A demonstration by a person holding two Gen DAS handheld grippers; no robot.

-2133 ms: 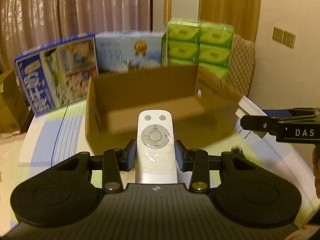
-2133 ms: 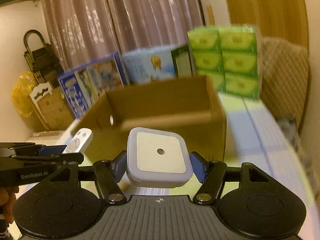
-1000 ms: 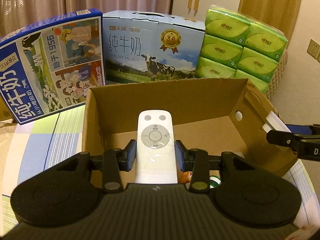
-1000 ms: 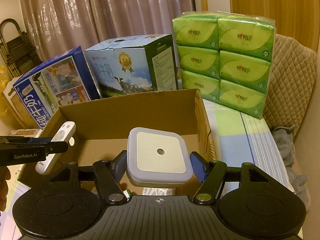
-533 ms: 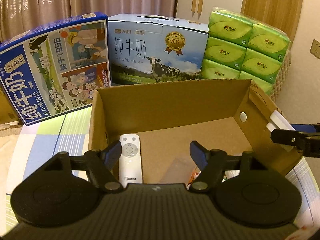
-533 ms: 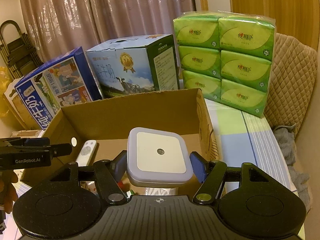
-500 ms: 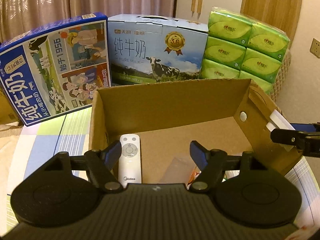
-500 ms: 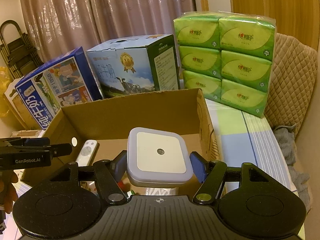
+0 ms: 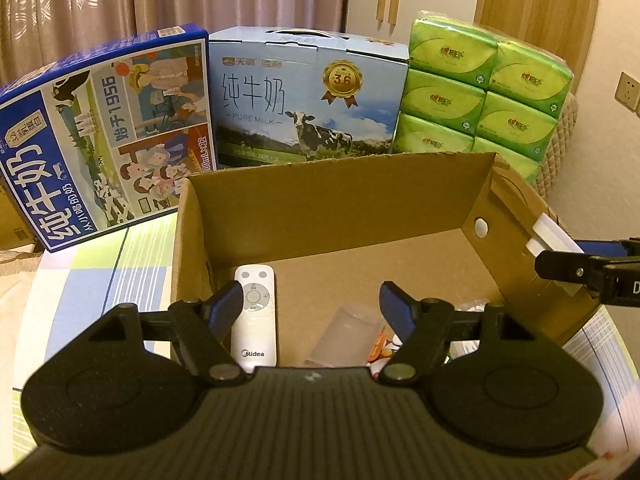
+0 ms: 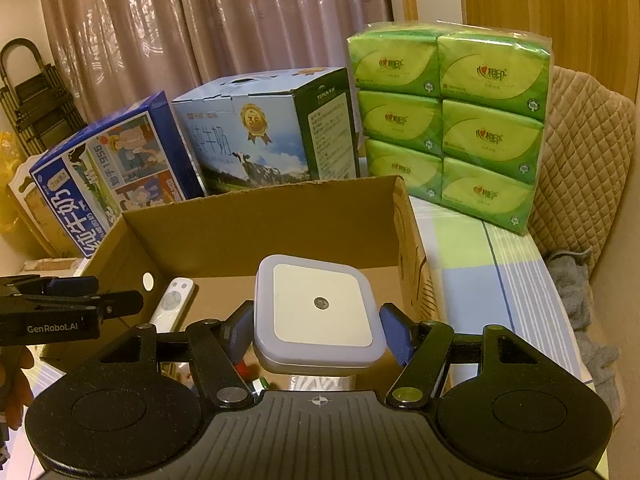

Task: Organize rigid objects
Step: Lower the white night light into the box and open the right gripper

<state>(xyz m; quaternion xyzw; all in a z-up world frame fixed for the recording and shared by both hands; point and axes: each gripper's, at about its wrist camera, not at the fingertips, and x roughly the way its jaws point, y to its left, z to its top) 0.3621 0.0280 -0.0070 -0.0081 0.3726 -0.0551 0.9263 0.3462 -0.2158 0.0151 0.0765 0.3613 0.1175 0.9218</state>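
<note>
Left gripper (image 9: 312, 304) hangs over the near edge of the open cardboard box (image 9: 340, 208), jaws spread wide with nothing between them; they have just been opening. The white Midea remote control (image 9: 256, 316) lies flat on the box floor by the left wall, button end toward the far wall, below and clear of the left finger. Beside it on the floor: a clear plastic piece (image 9: 348, 334) and some colourful small items (image 9: 384, 350), too hidden to identify.

Right gripper (image 10: 316, 332) is clamped on a square white night light (image 10: 320, 312), blue pads pressing both its sides, sensor dot facing up. It is held above the near right part of the box, not resting on anything that I can see.

Behind the box, left to right: a dark blue milk carton case (image 9: 104, 136) leaning, a light blue pure milk case (image 9: 308, 100) with a cow print, and a green tissue multipack (image 10: 448, 120). All stand on a checked cloth (image 10: 480, 272). Pink-brown curtains (image 10: 200, 32) hang behind.
</note>
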